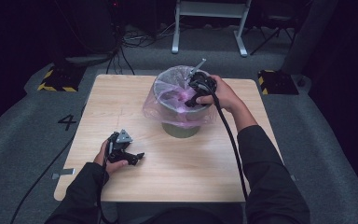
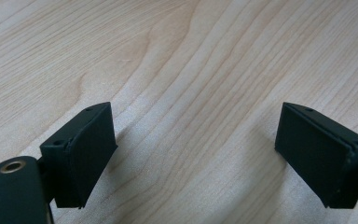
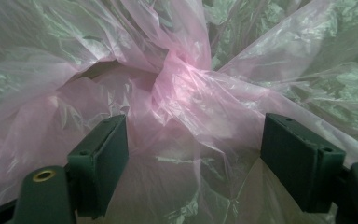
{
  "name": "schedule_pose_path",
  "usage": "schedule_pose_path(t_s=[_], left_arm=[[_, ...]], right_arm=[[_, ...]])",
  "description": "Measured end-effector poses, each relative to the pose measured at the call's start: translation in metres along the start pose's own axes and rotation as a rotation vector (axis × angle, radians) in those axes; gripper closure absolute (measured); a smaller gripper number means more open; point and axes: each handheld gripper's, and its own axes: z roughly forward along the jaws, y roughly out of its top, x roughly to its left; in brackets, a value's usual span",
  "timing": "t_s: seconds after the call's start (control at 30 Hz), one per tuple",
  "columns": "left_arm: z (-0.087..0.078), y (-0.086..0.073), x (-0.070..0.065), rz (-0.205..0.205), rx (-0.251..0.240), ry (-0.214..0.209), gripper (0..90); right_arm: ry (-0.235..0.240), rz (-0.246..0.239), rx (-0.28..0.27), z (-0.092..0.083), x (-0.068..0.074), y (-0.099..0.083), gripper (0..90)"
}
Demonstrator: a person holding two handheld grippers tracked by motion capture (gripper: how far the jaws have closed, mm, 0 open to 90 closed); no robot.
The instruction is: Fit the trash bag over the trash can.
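A grey-green bin stands at the back middle of the wooden table, lined with a thin pink plastic bag whose edge drapes over the rim. My right gripper reaches down into the bin's mouth from the right. In the right gripper view its jaws stand wide apart, open, with crumpled pink bag film just ahead of them and none pinched. My left gripper rests low over the table's front left, open, with bare wood between its pads.
A black cable runs from the right gripper along the person's forearm. Another cable trails off the table's left edge. Past the table are grey carpet, a white frame's legs and yellow-black striped blocks.
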Motion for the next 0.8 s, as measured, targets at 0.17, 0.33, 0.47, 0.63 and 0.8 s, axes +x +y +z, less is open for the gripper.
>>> schedule_pose_path(t_s=[0.17, 0.33, 0.47, 0.63, 0.8], left_arm=[[0.000, 0.000, 0.000, 0.000, 0.000, 0.000, 12.1], [0.000, 0.000, 0.000, 0.000, 0.000, 0.000, 12.1], [0.000, 0.000, 0.000, -0.001, 0.000, 0.000, 12.1], [0.000, 0.000, 0.000, 0.000, 0.000, 0.000, 12.1], [0.000, 0.000, 0.000, 0.000, 0.000, 0.000, 12.1]], right_arm=[[0.001, 0.021, -0.020, -0.001, -0.001, -0.001, 23.8], [-0.016, 0.042, -0.088, -0.004, 0.000, -0.005, 24.2], [-0.035, 0.042, -0.151, -0.007, 0.001, -0.009, 24.3], [-0.047, 0.079, -0.268, -0.020, 0.006, -0.015, 21.7], [-0.019, 0.111, -0.312, -0.026, 0.005, -0.021, 20.0]])
